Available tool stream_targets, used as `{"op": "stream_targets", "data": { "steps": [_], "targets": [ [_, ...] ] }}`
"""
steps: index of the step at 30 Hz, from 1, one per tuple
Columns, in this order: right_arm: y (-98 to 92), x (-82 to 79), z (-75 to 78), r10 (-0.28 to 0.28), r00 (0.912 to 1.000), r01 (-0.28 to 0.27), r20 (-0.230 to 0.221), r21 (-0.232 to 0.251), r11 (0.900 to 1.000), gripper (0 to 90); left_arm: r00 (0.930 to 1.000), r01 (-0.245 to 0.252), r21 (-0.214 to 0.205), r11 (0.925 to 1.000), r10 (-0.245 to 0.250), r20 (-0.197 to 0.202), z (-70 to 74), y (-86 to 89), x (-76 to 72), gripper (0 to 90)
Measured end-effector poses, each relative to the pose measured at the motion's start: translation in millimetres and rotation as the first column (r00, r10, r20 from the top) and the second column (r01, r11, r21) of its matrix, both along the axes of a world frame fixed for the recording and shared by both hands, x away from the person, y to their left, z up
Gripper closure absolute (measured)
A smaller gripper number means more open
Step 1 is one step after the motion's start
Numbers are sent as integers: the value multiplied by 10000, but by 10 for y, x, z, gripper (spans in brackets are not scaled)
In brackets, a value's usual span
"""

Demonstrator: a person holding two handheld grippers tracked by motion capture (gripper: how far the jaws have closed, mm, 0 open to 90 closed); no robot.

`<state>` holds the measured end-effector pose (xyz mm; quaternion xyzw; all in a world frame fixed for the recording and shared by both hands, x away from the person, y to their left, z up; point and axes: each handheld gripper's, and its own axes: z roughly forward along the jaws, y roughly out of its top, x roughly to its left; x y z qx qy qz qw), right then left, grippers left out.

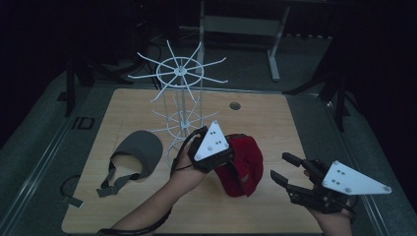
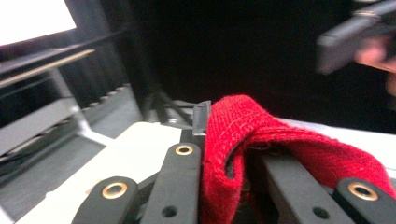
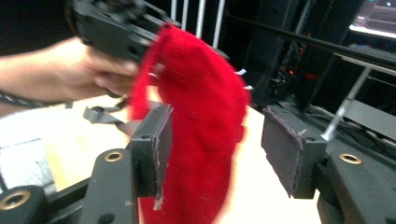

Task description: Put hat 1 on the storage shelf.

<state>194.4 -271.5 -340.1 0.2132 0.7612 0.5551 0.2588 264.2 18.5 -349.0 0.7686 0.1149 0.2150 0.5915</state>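
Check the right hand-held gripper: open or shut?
Open. In its own view, the right hand-held gripper has its pads apart, with the red cap hanging in the gap and not pinched.

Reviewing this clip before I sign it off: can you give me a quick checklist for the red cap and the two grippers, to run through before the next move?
1. Left gripper clamped on the red cap: ok; the left gripper view shows red fabric pinched between the shut jaws.
2. Right gripper released: ok; its jaws stand open and apart from the cap in the high view.
3. Cap lifted off the table: cannot tell.
4. White wire rack upright, arms free: ok.
5. Grey visor out of the way: ok; it lies flat on the table, left of the rack.
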Motion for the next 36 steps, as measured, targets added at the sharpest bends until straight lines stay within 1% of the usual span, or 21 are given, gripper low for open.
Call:
{"op": "stream_targets", "data": {
  "steps": [2,4,5,7,8,10,11,12,13,14,15,17,18,20,21,23,24,28,33,34,36],
  "targets": [
    [-3,58,-14,154,9999,-155,-62,-132,9998,454,9995,303,175,9994,-303,-8,12,59,16,850],
    [25,104,-36,333,9992,-338,-233,-193,9992,464,9973,728,111,9973,-729,102,22,121,23,850],
    [58,127,-50,515,9982,-523,-314,-259,9983,464,9974,710,184,9973,-711,68,33,135,28,850],
    [120,145,-63,672,9972,-685,-340,-361,9970,465,9961,887,97,9960,-887,19,52,161,31,849],
    [172,150,-66,897,9957,-910,-244,-550,9943,472,9951,993,54,9950,-993,-30,61,167,31,849],
    [201,153,-66,977,9950,-988,-202,-619,9932,475,9917,1285,-83,9917,-1284,42,72,163,11,849],
    [234,154,-65,1063,9943,-1066,-72,-780,9912,484,9902,1398,-100,9901,-1398,18,79,154,-1,849],
    [254,156,-63,1089,9940,-1083,22,-881,9902,524,9897,1432,-86,9897,-1431,78,83,145,-13,849],
    [266,155,-60,1195,9928,-1187,37,-910,9888,527,9875,1578,-81,9874,-1577,50,90,130,-29,849],
    [282,154,-56,1331,9909,-1304,214,-991,9865,545,9868,1621,-57,9868,-1620,37,94,119,-38,848],
    [289,154,-55,1312,9907,-1270,348,-1030,9865,584,9874,1577,33,9875,-1577,101,101,106,-51,848],
    [302,155,-51,1445,9888,-1397,363,-1110,9839,632,9863,1648,79,9863,-1649,78,107,97,-52,848],
    [311,155,-54,1459,9885,-1403,407,-1177,9831,699,9867,1622,80,9867,-1622,58,108,96,-46,848],
    [325,160,-61,1550,9872,-1490,382,-1265,9807,753,9858,1677,-9,9858,-1677,-53,103,103,-19,848],
    [329,161,-64,1552,9871,-1491,388,-1286,9804,821,9869,1609,-29,9870,-1610,-88,97,106,-7,848],
    [334,175,-65,1393,9897,-1347,336,-1134,9844,877,9860,1658,-153,9860,-1661,-163,84,126,21,848],
    [334,182,-67,1418,9895,-1384,276,-998,9853,882,9867,1618,-117,9868,-1620,-160,75,138,34,847],
    [317,196,-44,1061,9940,-1043,264,-631,9925,889,9872,1556,-42,9878,-1556,-353,21,161,78,845],
    [278,202,2,555,9983,-550,182,-301,9980,892,9822,1847,75,9828,-1843,-375,-27,126,67,841],
    [269,202,10,450,9988,-445,176,-250,9987,892,9828,1828,137,9831,-1823,-310,-31,116,59,834],
    [254,203,23,310,9994,-307,155,-199,9993,891,9824,1842,182,9827,-1835,-358,-33,107,41,769]
  ]
}}
